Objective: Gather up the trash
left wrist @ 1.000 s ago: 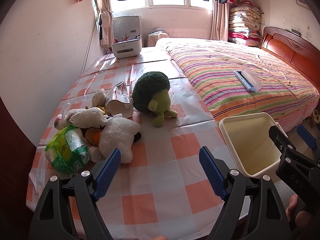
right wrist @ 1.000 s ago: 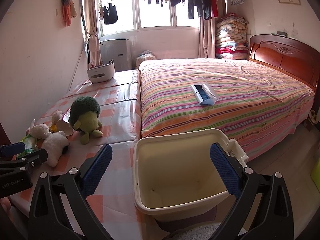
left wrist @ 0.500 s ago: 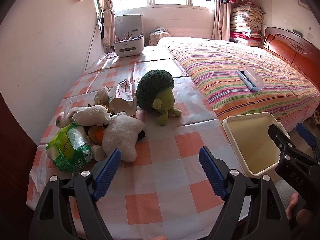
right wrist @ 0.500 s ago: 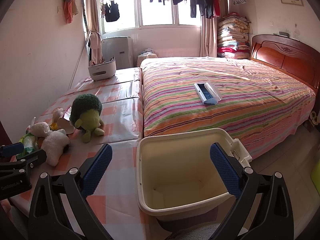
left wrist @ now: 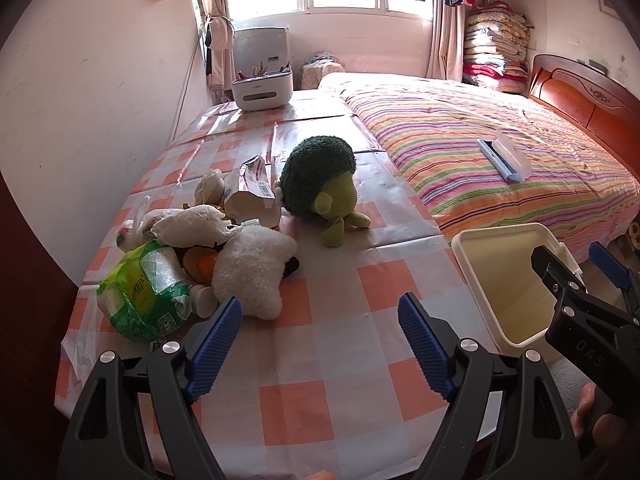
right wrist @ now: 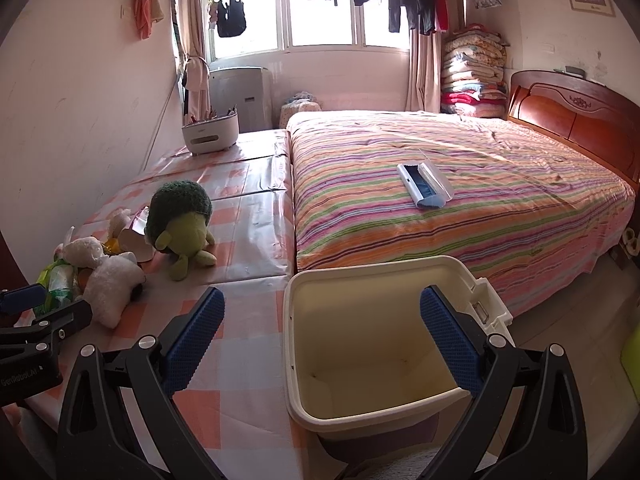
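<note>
A heap of trash and soft toys lies at the table's left: a green plastic bag (left wrist: 142, 294), a crumpled white wrapper (left wrist: 188, 227) and a torn paper carton (left wrist: 252, 194). My left gripper (left wrist: 320, 334) hangs open above the checked tablecloth (left wrist: 320, 360), just right of the heap, holding nothing. A cream waste bin (right wrist: 360, 336) stands open at the table's right edge. My right gripper (right wrist: 320, 332) is open over the bin's mouth, empty. The same bin (left wrist: 508, 276) shows in the left wrist view with the right gripper (left wrist: 576, 276) above it.
A white plush toy (left wrist: 252, 276) and a green plush toy (left wrist: 324, 188) sit among the trash. A white organiser box (left wrist: 262, 88) stands at the table's far end. The striped bed (right wrist: 440, 192) with a lint brush (right wrist: 424, 186) lies to the right.
Both grippers have drifted slightly back and up, so the heap and the bin sit a little lower and farther off in view. Both stay open and empty.
</note>
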